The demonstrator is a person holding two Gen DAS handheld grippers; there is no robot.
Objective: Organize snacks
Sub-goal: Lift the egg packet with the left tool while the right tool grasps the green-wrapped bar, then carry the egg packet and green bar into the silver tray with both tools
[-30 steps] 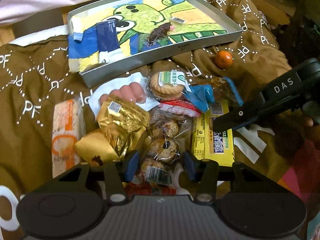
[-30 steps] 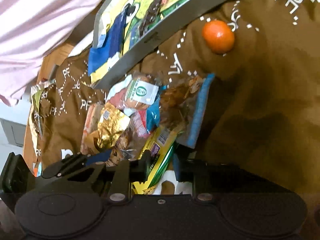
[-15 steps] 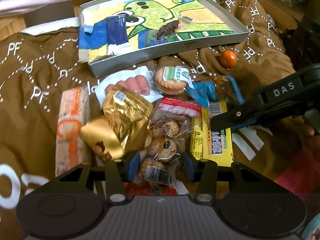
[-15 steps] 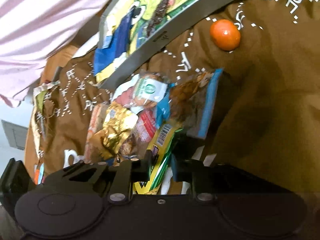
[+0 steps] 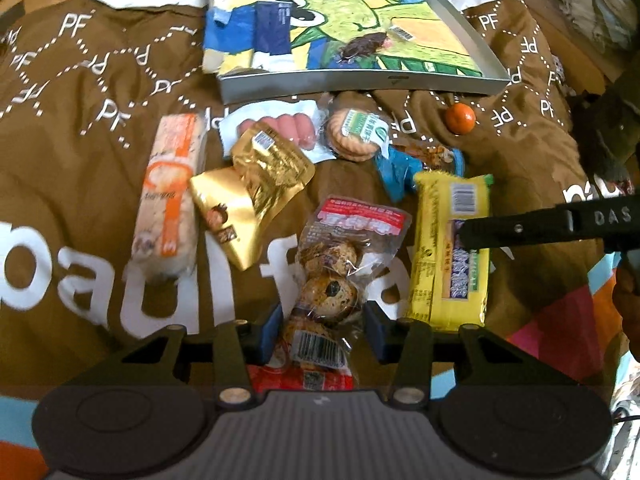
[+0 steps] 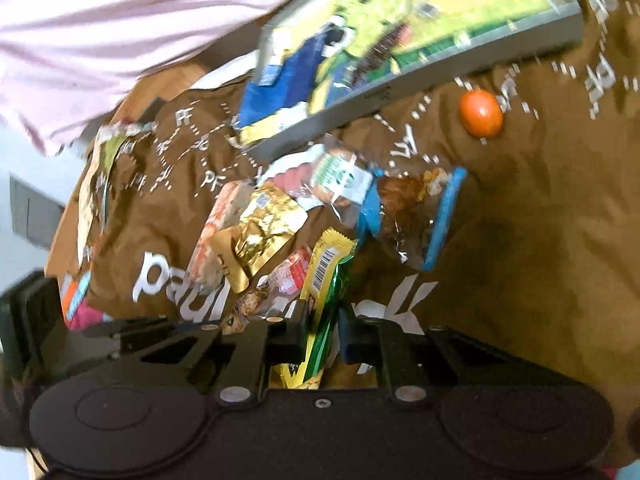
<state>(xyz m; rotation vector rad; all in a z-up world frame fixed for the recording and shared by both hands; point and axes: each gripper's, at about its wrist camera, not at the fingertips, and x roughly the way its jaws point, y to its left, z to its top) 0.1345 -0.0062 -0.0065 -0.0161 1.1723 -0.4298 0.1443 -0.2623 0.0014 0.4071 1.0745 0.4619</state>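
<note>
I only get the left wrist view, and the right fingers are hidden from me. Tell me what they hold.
Observer: The right gripper is shut on the yellow bar, pinched between its fingers.
Operator: Good. My left gripper has the egg packet. Check the cloth's far edge for strays.
Observer: A crumpled wrapper lies at the edge of the brown cloth, below pink-striped fabric.
</note>
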